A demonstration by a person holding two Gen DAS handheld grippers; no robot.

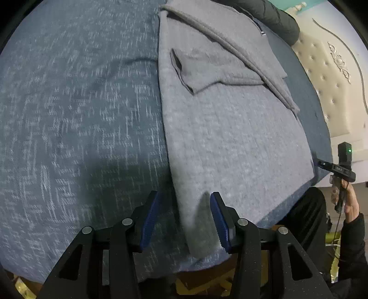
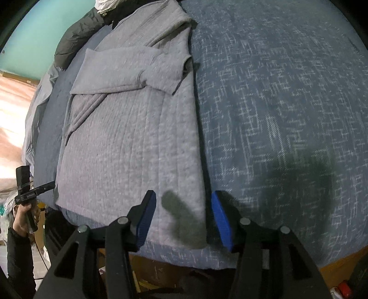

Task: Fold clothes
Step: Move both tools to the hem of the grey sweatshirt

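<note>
Left tongs [image 1: 184, 220]: held apart, empty, poised over the near left corner of the grey garment [image 1: 230, 142].
Right tongs [image 2: 184, 220]: likewise parted, near right corner between them.
Garment: spread on the bed [image 1: 80, 115], sleeves folded in.
Advice: both hem corners should be pinched evenly, then carried toward the collar.

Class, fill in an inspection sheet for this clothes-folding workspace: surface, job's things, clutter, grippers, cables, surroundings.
Surface: bed with blue patterned cover, mostly flat.
Job's things: grey knitted garment, sides and sleeves folded inward, lying lengthwise.
Clutter: dark padded jacket at the garment's far end.
Grippers: left gripper open over the garment's near left corner; right gripper open over its near right corner; neither pressing the cloth.
Cables: thin cable hanging below the right gripper's handle.
Surroundings: cream tufted headboard; teal wall.
</note>
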